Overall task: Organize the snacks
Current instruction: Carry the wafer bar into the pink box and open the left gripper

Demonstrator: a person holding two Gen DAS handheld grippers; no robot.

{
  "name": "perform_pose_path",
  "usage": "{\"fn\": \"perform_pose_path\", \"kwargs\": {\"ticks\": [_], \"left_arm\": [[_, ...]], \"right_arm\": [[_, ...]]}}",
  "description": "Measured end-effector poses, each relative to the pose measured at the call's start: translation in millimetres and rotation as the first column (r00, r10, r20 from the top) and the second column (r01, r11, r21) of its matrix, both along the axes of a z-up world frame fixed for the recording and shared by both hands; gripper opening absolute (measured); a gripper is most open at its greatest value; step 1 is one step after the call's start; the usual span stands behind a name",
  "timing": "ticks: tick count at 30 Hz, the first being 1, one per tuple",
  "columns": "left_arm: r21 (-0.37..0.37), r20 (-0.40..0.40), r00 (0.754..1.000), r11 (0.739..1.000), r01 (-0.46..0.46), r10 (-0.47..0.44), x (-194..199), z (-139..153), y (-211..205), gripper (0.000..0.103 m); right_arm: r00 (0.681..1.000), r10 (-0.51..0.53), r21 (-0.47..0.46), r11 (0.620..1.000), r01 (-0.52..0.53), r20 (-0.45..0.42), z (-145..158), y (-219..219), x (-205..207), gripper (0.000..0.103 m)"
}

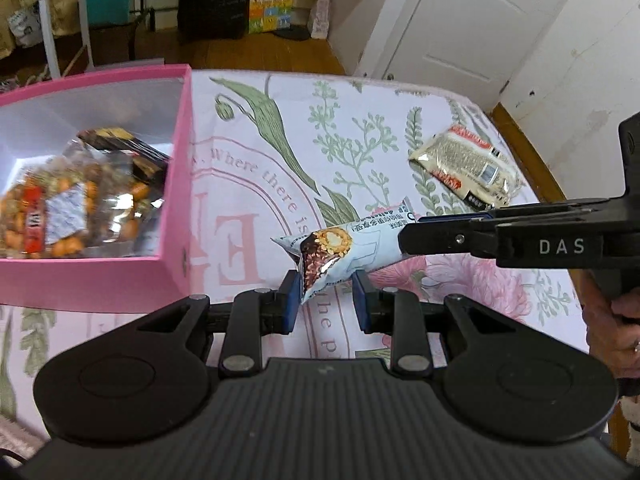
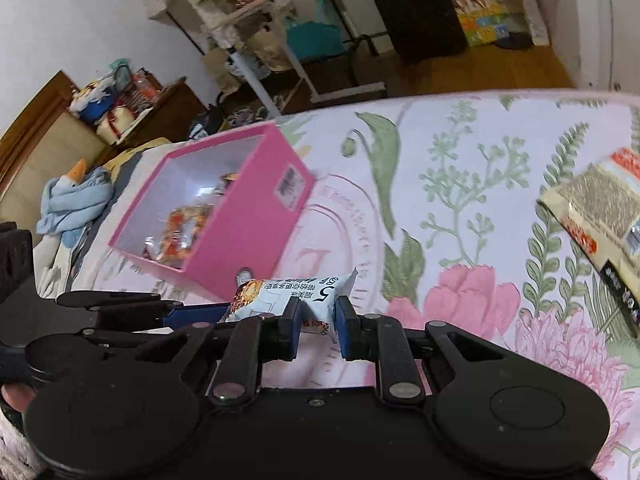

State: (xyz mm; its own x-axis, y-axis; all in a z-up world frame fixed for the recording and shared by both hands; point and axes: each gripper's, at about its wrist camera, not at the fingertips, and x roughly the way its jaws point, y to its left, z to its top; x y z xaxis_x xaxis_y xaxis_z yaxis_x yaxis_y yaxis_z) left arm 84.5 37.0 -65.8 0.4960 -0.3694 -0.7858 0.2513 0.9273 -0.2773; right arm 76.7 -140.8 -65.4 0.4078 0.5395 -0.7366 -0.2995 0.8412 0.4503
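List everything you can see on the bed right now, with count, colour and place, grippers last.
snack bar: one, pale blue wrapper with a chocolate bar pictured, held up over the cloth, one end in each gripper.
pink box: one, pink outside and white inside, open, on the cloth left of the bar.
bag of nuts: one, clear with orange contents, inside the pink box, a darker packet behind it.
beige packet: one, beige with red trim, lying on the cloth beyond the bar on the right.
floral cloth: one, white with green leaves and pink flowers, under everything.
left gripper: black with blue pads, jaws shut on the snack bar.
right gripper: same, jaws shut on the bar's other end.
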Motion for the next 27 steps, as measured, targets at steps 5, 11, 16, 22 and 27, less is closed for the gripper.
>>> {"fn": "perform_pose_path", "kwargs": {"ticks": [5,11,16,22,27], "left_arm": [[-0.029,0.05,0.997,0.998,-0.064,0.066,-16.4,25.0,32.7,0.027],[-0.041,0.115,0.976,0.982,-0.182,0.186,-23.1,49.3,82.5,0.027],[-0.015,0.159,0.949,0.962,-0.272,0.271,-7.2,55.8,117.6,0.027],[0.017,0.221,0.909,0.93,-0.367,0.355,32.3,40.4,144.1,0.031],[0.057,0.192,0.89,0.901,-0.43,0.413,58.0,20.8,152.4,0.039]], "right_arm": [[0.998,0.05,0.017,0.999,-0.051,0.041,23.5,20.8,-6.7,0.023],[0.987,0.142,0.052,0.988,-0.146,0.08,40.6,67.2,9.6,0.023],[0.977,0.198,0.058,0.978,-0.202,0.079,37.4,110.6,37.1,0.023],[0.975,0.208,0.06,0.975,-0.213,0.078,24.7,149.2,81.8,0.025],[0.981,0.185,0.057,0.981,-0.188,0.055,6.8,165.6,105.7,0.031]]}}
